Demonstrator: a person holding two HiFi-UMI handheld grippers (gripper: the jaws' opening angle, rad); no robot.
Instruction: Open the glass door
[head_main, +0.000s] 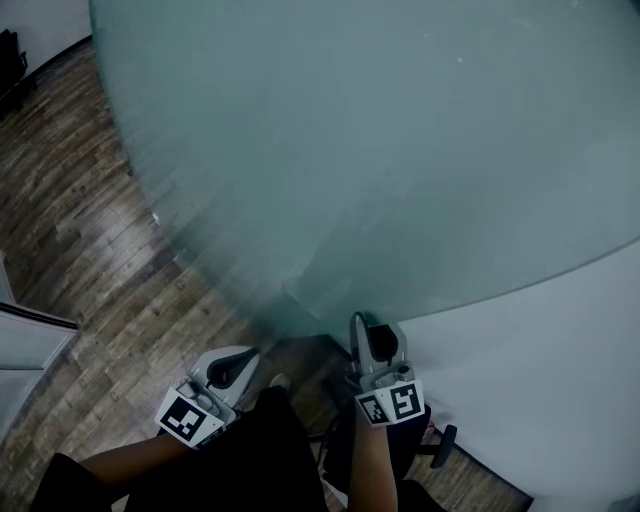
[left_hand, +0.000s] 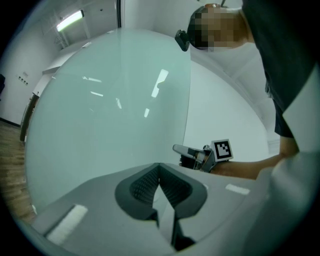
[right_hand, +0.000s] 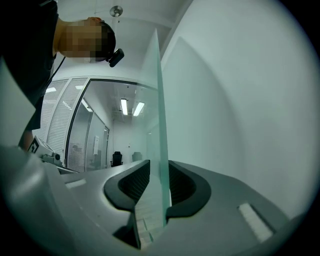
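Glass door (head_main: 380, 150) has its edge between the parted jaws of your right gripper (right_hand: 159, 170), not pressed; your left gripper (left_hand: 160, 169), at 7 o'clock in the head view, is closed and empty.

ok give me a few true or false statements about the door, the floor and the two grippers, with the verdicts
1. The edge of the glass door stands between the jaws of the right gripper. True.
2. The left gripper is clamped on the door. False: its jaws are together with nothing between them, and it is held apart from the glass.
3. The floor is grey carpet. False: it is wood planking.
4. Both grippers show at the bottom of the head view, left one lower and further from the door. True.
5. The right gripper's jaws are shut tight. False: they stand apart, one on each side of the pane.
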